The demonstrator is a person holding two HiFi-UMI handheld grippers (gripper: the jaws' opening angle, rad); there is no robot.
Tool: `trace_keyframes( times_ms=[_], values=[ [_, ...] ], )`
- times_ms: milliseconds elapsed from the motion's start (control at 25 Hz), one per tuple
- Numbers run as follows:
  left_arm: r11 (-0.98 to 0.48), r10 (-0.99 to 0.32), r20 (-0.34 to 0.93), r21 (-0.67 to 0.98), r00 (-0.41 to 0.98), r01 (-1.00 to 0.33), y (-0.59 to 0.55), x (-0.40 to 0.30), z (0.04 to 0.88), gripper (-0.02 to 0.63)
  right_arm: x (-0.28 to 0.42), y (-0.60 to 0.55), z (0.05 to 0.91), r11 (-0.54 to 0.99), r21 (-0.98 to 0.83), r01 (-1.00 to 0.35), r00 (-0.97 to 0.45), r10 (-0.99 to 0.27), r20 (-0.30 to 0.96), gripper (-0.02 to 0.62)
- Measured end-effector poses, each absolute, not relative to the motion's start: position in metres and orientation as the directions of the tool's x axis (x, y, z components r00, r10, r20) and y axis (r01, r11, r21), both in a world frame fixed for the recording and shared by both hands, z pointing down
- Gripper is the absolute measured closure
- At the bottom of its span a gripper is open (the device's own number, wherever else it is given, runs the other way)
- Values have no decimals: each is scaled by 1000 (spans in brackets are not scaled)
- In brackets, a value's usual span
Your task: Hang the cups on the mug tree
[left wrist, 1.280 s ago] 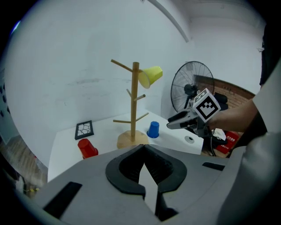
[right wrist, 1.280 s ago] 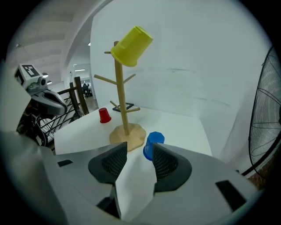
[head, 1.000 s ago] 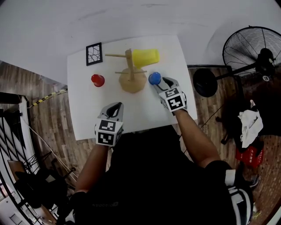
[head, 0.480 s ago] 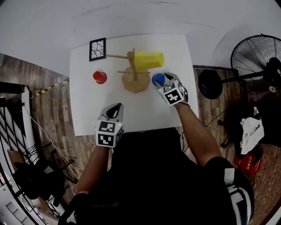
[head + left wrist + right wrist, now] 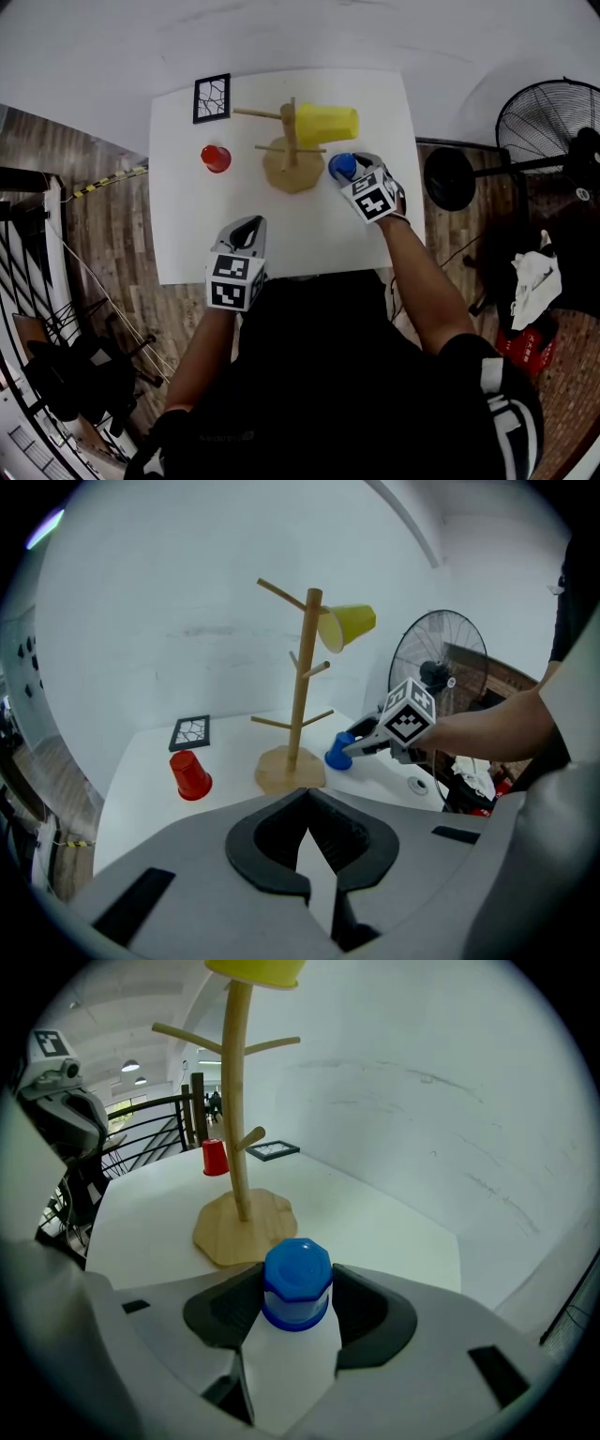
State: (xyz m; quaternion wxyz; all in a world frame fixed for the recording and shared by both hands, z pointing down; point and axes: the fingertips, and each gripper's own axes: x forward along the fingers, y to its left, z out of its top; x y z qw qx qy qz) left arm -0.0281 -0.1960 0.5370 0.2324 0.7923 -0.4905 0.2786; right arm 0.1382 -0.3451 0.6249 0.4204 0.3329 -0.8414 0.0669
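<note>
On the white table (image 5: 187,225) stands a wooden mug tree (image 5: 292,159) (image 5: 302,667) (image 5: 236,1129). A yellow cup (image 5: 326,123) (image 5: 347,625) hangs on one upper branch. Right of the tree's base a blue cup (image 5: 342,166) (image 5: 297,1283) stands upside down on the table. My right gripper (image 5: 351,171) (image 5: 297,1309) is open, one jaw on each side of the blue cup. A red cup (image 5: 216,157) (image 5: 190,775) stands upside down left of the tree. My left gripper (image 5: 247,228) (image 5: 309,841) is shut and empty near the table's front edge.
A black-framed marker card (image 5: 212,97) (image 5: 191,733) lies at the table's back left corner. A standing fan (image 5: 553,122) is on the floor to the right of the table. A white wall runs behind the table.
My right gripper has moved forward, so the blue cup now sits deeper between its jaws. The left gripper has stayed in place.
</note>
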Motion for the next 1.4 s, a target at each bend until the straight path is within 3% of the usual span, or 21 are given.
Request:
trace_keyframes(
  times_ms=[400, 880, 1400],
  values=[
    [-454, -656, 640, 88, 400, -887, -193, -36, 527, 591, 141, -331, 590, 707, 187, -681, -424, -590, 687, 377],
    [-550, -641, 611, 58, 465, -833, -184, -36, 510, 591, 158, -299, 541, 502, -137, -854, -492, -692, 529, 377],
    [-553, -653, 600, 42, 463, -832, -167, -60, 505, 591, 167, -293, 500, 380, -412, -828, -529, -774, 349, 377]
  ],
)
